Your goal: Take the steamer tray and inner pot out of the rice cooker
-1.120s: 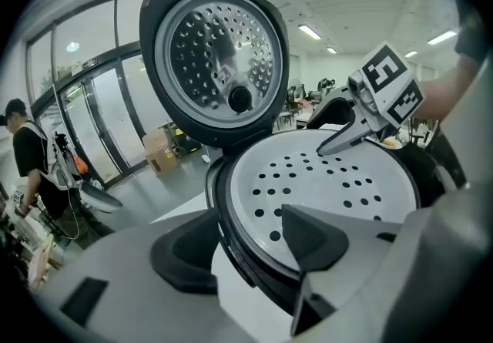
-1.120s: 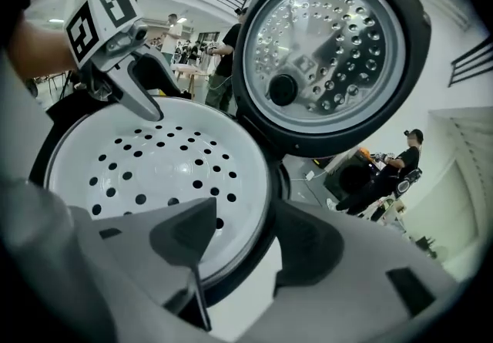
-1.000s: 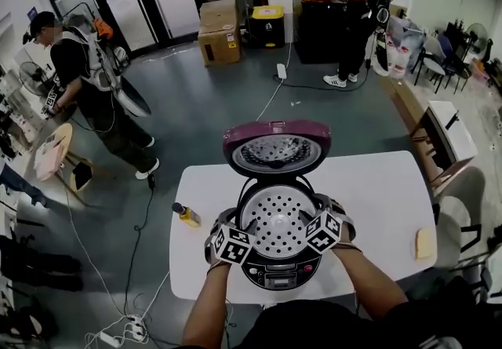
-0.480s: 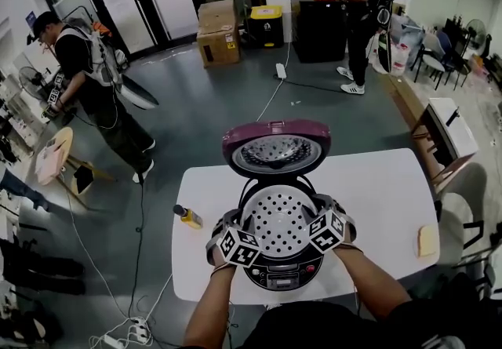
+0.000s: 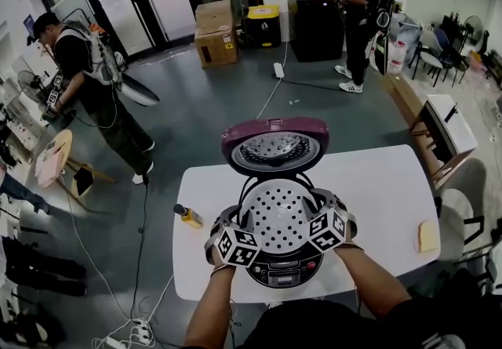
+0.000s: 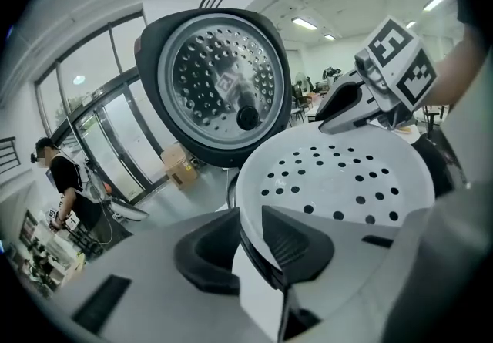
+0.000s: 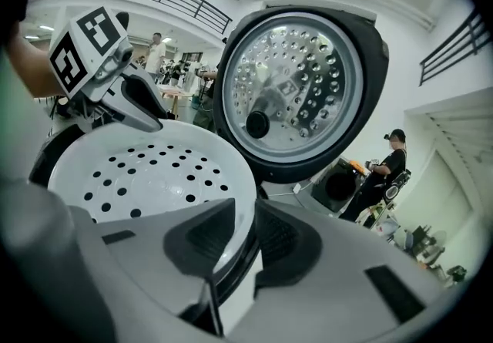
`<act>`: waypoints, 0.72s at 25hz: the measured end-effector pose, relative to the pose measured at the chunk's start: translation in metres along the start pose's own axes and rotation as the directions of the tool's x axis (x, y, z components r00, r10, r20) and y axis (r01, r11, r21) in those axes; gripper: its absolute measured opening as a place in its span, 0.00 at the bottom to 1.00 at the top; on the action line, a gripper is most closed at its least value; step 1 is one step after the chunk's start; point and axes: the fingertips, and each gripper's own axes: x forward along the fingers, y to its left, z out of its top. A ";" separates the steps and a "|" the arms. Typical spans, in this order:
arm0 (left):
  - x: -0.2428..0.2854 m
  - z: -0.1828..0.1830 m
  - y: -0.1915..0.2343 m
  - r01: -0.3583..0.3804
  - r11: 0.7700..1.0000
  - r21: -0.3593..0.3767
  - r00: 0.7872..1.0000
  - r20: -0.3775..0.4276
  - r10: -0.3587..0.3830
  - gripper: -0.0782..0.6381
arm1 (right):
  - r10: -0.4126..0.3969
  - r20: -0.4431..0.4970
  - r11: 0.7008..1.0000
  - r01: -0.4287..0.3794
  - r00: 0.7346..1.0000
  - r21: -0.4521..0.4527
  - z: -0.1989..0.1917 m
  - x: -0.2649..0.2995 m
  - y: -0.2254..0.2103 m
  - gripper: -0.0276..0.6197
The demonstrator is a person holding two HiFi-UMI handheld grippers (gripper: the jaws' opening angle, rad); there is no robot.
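Observation:
The maroon rice cooker [image 5: 282,270] stands on the white table [image 5: 384,183] with its lid [image 5: 274,147] raised. A white perforated steamer tray [image 5: 278,214] sits in its mouth, lifted slightly. My left gripper [image 5: 241,223] grips the tray's left rim and my right gripper [image 5: 314,216] its right rim. In the left gripper view the jaws of my left gripper [image 6: 250,235] are closing with the tray's [image 6: 339,179] rim pinched between the pads. The right gripper view shows my right gripper [image 7: 245,237] closing the same way on the tray [image 7: 154,168]. The tray hides the inner pot.
A small yellow bottle [image 5: 187,216] lies on the table left of the cooker. A yellow sponge [image 5: 426,239] lies near the right edge. The upright lid [image 6: 219,79] rises just behind the tray. People stand far off on the floor beyond.
Both grippers have closed on the tray's rim and moved up, and the tray has risen a little in the cooker's mouth.

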 end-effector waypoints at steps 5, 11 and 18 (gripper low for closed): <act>-0.020 0.019 0.012 -0.033 0.999 0.002 0.998 0.056 0.033 0.23 | -0.045 0.044 0.999 0.045 0.998 -0.008 0.019 -0.017 -0.009 0.16; -0.046 0.035 0.023 -0.065 0.998 0.012 0.992 0.111 0.064 0.23 | -0.092 0.097 0.995 0.094 0.991 -0.014 0.044 -0.042 -0.015 0.16; -0.086 0.037 0.032 -0.109 0.994 0.017 0.983 0.150 0.106 0.23 | -0.113 0.154 0.993 0.118 0.982 -0.023 0.071 -0.073 -0.005 0.16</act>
